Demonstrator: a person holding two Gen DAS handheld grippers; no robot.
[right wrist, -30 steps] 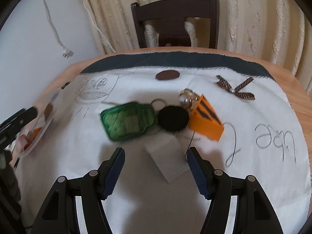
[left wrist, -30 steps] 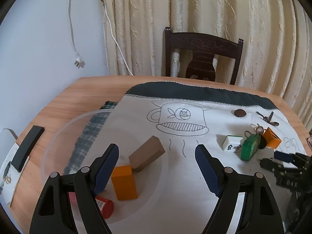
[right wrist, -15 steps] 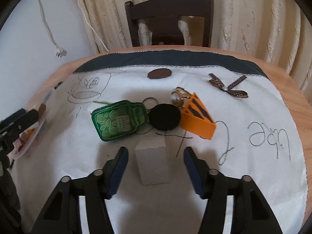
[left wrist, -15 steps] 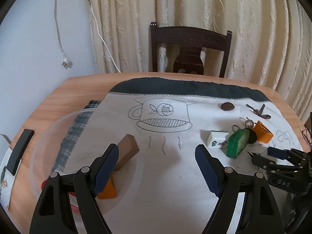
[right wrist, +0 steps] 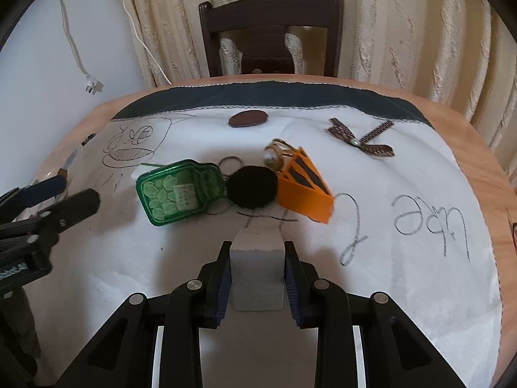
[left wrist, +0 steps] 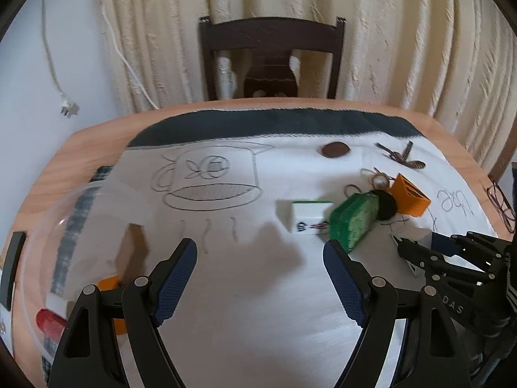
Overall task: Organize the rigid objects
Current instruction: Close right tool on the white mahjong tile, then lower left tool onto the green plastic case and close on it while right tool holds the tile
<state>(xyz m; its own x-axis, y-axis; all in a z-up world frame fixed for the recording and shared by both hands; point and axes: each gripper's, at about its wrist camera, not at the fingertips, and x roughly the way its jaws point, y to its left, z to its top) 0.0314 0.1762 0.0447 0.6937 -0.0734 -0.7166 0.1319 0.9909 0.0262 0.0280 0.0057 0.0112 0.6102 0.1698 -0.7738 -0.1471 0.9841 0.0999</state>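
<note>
My right gripper [right wrist: 257, 252] is shut on a white block [right wrist: 257, 278] that rests on the white cloth [right wrist: 387, 258]. Just beyond it lie a green keychain [right wrist: 179, 192], a black pompom [right wrist: 252, 187] and an orange wedge [right wrist: 305, 194]. My left gripper [left wrist: 258, 252] stands open above bare cloth, with nothing between its fingers. To its left a clear bowl [left wrist: 74, 200] holds a brown block [left wrist: 132, 249], an orange block [left wrist: 111, 286] and a red item [left wrist: 48, 323]. A mahjong tile [left wrist: 308, 216] lies ahead, touching the green keychain [left wrist: 353, 223].
A brown oval [right wrist: 248, 119], a striped bow [right wrist: 358, 137] and a gold ring [right wrist: 274, 155] lie farther back on the cloth. Glasses [left wrist: 501, 203] sit at the table's right edge, a black slab [left wrist: 13, 265] at its left. A dark chair [left wrist: 271, 58] stands behind.
My right gripper has moved forward around the white block and shut on it. My left gripper has swung right, away from the bowl toward the middle of the cloth, still open.
</note>
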